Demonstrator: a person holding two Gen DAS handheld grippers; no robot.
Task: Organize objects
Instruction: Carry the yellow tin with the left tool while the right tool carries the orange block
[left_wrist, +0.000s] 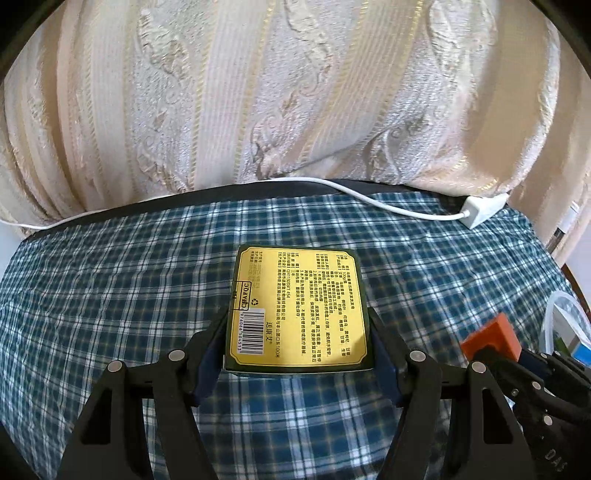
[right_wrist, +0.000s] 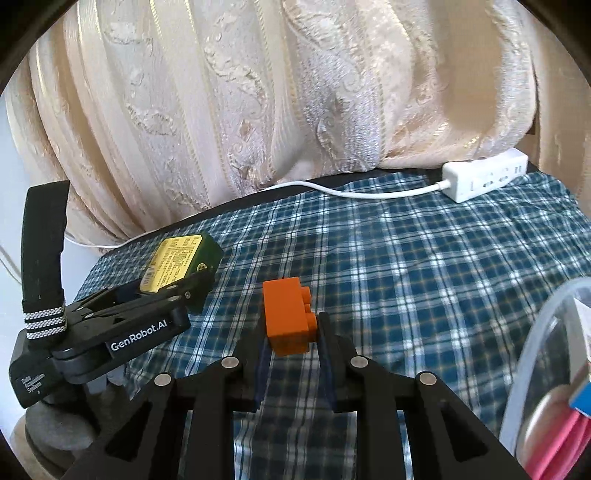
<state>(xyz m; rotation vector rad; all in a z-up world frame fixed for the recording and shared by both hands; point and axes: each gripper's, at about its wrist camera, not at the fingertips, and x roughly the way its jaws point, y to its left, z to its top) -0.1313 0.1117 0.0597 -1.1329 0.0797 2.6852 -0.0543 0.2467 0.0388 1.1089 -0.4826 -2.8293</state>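
L gripper (left_wrist: 297, 343) clamps green-gold box (left_wrist: 299, 306) by its sides – box held above plaid cloth (left_wrist: 110, 295). R gripper (right_wrist: 291, 332) closed on orange brick (right_wrist: 286, 317), also off the cloth, w/ clear bin (right_wrist: 532, 354) just to its right.

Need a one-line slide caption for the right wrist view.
Right gripper clamps an orange toy brick above the plaid cloth, while the left gripper holds a green-and-gold box alongside.
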